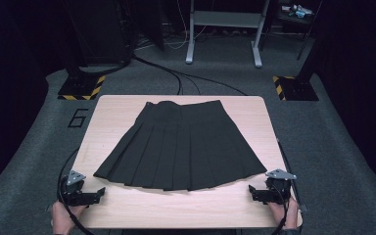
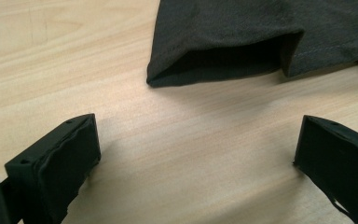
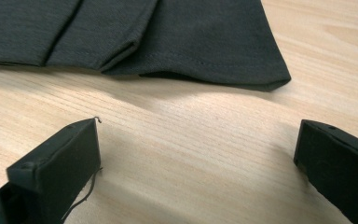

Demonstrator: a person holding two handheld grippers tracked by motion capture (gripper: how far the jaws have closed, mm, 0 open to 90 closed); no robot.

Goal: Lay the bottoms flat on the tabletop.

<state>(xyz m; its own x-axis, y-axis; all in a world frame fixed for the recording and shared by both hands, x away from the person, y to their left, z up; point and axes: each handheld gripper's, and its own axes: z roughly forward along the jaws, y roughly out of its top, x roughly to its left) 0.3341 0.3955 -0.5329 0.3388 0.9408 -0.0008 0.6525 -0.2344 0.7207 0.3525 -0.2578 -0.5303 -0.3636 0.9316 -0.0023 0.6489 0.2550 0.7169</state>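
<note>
A black pleated skirt point(image 1: 181, 147) lies spread flat on the light wooden table point(image 1: 127, 110), waistband at the far side, hem toward me. My left gripper point(image 1: 98, 193) rests on the table near the front left corner, open, with the skirt's left hem corner point(image 2: 156, 79) a short way ahead of its jaws. My right gripper point(image 1: 252, 192) sits near the front right corner, open, just short of the right hem corner point(image 3: 279, 79). Nothing lies between either pair of jaws point(image 2: 196, 154) point(image 3: 196, 154). A hand holds each gripper at the table's front edge.
Bare wood runs along the front of the table point(image 1: 176, 205) between the grippers. Grey carpet point(image 1: 323, 147) surrounds the table, with cables point(image 1: 176, 73) on it behind. A metal frame point(image 1: 223, 29) and black stands with yellow-striped bases point(image 1: 81, 88) stand at the back.
</note>
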